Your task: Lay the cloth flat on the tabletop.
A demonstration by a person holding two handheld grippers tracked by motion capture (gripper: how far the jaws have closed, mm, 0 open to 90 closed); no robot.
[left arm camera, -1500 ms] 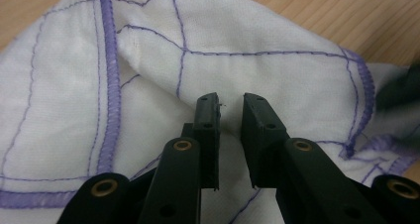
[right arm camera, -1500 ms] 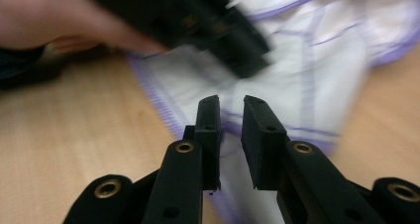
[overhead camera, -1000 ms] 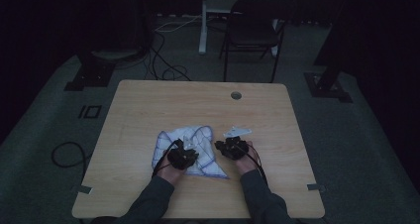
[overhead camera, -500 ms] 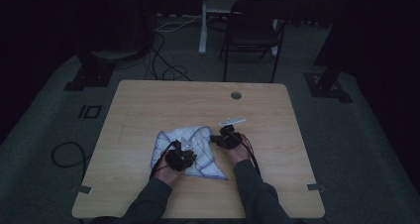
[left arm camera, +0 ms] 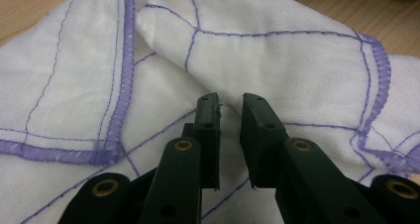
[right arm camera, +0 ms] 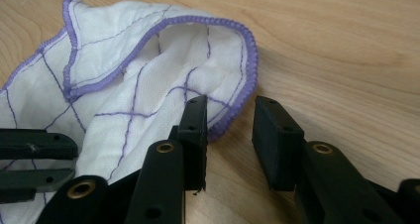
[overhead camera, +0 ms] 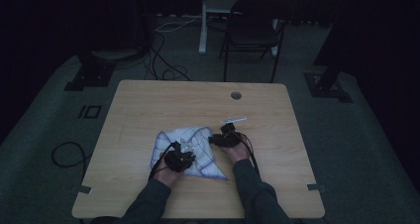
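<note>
The light around me is dim, and the far end of the room ahead of my fingers sinks into black. The pale wooden counter (overhead camera: 148, 105) has a round cable hole (overhead camera: 236, 95) toward its far edge. Beyond it stands a dark folding chair (overhead camera: 255, 33) on grey carpet (overhead camera: 356, 149). Black cables (overhead camera: 163, 65) snake across the floor beyond my left side.

One cloth (overhead camera: 190, 147), two tools, one table (overhead camera: 148, 105), one chair (overhead camera: 255, 26)

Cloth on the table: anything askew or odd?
Yes. The white cloth lies rumpled, not flat: in the right gripper view its purple-stitched edge is folded over and stands up off the table. No tear or spill visible.
</note>
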